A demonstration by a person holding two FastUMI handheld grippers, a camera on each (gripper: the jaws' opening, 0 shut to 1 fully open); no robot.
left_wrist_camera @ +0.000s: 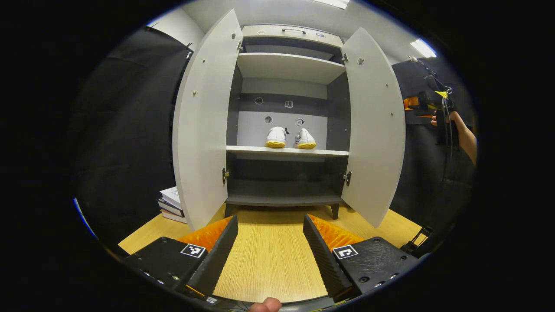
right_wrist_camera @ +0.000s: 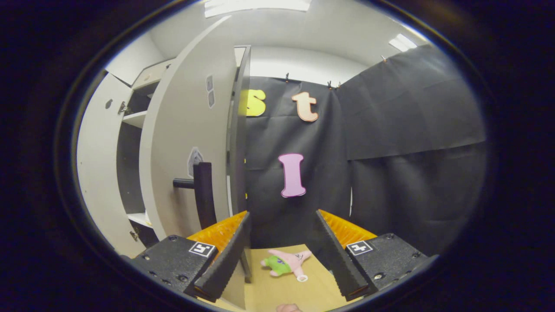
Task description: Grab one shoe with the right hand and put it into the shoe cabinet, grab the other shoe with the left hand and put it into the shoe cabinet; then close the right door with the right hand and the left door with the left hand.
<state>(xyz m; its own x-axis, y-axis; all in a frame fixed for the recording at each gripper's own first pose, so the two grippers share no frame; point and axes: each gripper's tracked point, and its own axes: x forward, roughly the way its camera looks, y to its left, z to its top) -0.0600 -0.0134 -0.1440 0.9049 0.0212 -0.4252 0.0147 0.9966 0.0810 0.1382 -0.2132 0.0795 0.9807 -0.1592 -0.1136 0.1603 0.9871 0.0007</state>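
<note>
Left gripper [left_wrist_camera: 270, 249], jaws spread and holding nothing, faces 2 shoes [left_wrist_camera: 290, 138] well ahead on the cabinet's middle shelf [left_wrist_camera: 243, 150].

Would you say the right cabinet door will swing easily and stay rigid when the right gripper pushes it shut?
Probably rigid: the right door looks like a flat, stiff panel. It should swing rather than slide, since hinges hold it to the cabinet. Pushing near its handle, far from the hinges, would likely need little force.
</note>
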